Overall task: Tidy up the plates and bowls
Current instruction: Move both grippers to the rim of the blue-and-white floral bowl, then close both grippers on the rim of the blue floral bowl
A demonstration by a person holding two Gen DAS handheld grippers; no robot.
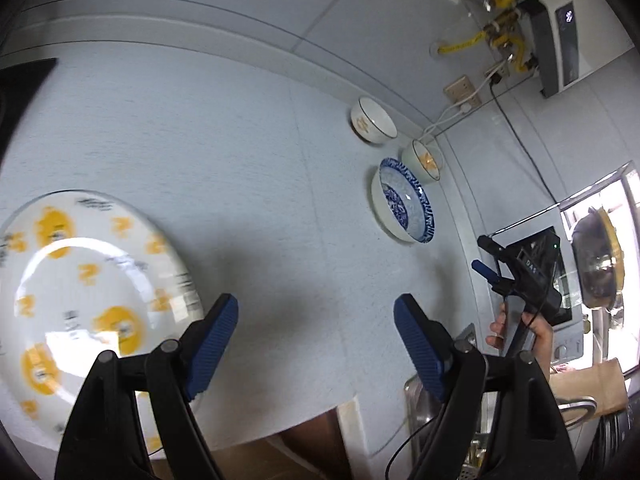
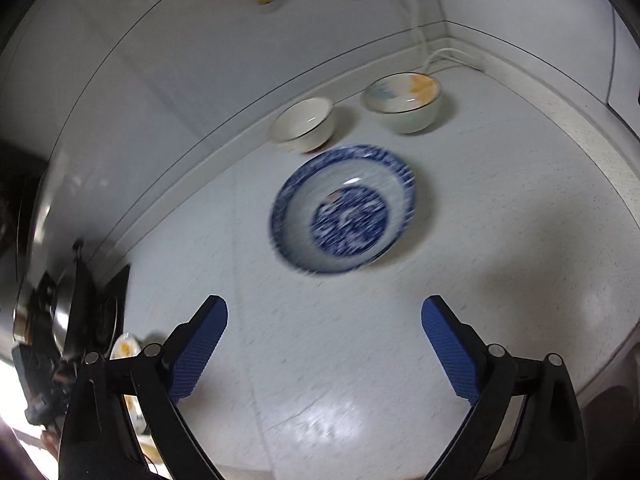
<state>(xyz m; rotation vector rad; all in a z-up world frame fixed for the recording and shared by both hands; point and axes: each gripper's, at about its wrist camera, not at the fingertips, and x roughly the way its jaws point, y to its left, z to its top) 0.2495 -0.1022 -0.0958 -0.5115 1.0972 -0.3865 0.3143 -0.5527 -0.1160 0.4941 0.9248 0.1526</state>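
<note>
A white plate with yellow prints (image 1: pixel 80 296) lies on the pale counter (image 1: pixel 240 152), just left of my open, empty left gripper (image 1: pixel 316 320). A blue-and-white patterned bowl (image 1: pixel 404 204) (image 2: pixel 344 208) sits further along the counter. Behind it stand a small white bowl with a gold mark (image 1: pixel 373 120) (image 2: pixel 302 124) and a pale bowl with an orange flower (image 1: pixel 425 160) (image 2: pixel 404 102). My right gripper (image 2: pixel 324 332) is open and empty, hovering short of the blue bowl; it also shows in the left wrist view (image 1: pixel 486 256), held by a hand.
The counter ends at a tiled wall with a socket (image 1: pixel 462 90) and cables. A water heater (image 1: pixel 556 28) hangs above. A sink (image 1: pixel 420 400) and a paper bag (image 1: pixel 588 388) lie to the right. A stove with a pan (image 2: pixel 68 304) is on the left.
</note>
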